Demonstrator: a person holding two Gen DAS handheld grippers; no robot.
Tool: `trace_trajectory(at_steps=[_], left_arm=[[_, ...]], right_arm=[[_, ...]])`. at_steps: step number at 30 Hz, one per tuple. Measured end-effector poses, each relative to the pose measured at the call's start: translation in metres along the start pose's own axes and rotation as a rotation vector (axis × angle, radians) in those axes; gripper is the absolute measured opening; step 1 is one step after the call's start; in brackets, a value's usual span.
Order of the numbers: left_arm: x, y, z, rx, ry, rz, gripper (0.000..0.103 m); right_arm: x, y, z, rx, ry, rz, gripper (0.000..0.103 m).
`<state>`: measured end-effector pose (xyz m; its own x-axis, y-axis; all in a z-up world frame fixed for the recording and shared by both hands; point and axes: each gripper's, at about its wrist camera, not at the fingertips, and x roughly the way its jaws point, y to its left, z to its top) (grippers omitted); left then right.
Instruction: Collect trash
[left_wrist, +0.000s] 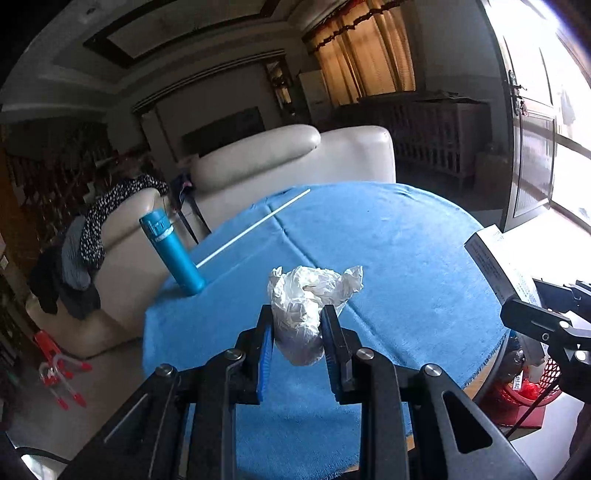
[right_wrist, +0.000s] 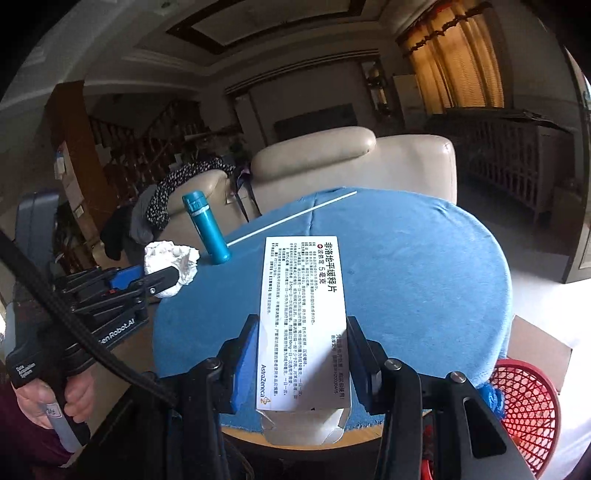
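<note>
You have both pieces of trash in hand but neither is binned yet: your left gripper (left_wrist: 297, 345) is clamped on the crumpled white plastic wrapper (left_wrist: 310, 306), and your right gripper (right_wrist: 301, 363) has its jaws closed against the sides of the flattened medicine box (right_wrist: 303, 325), both held above the blue tablecloth (left_wrist: 399, 243). What looks left on the cloth is a thin white stick (left_wrist: 255, 227); the teal bottle (left_wrist: 171, 251) standing near the edge probably isn't trash, so judge that yourself. The red mesh basket (right_wrist: 524, 402) sits low beside the table on your right and seems the likely drop point. Your right wrist view shows that basket's open rim and the box's printed face; the left view catches only a sliver of the basket, but shows the wrapper's grip head-on.
</note>
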<state>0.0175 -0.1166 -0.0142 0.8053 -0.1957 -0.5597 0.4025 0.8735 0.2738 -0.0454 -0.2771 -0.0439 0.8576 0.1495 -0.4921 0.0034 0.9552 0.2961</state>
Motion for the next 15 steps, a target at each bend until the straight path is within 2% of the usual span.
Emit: trace_trajectory(at_steps=[15], left_arm=[[-0.005,-0.011,0.007,0.013,-0.023,0.007,0.027]], right_arm=[[-0.019,-0.014,-0.009,0.023,-0.022,-0.015,0.048]])
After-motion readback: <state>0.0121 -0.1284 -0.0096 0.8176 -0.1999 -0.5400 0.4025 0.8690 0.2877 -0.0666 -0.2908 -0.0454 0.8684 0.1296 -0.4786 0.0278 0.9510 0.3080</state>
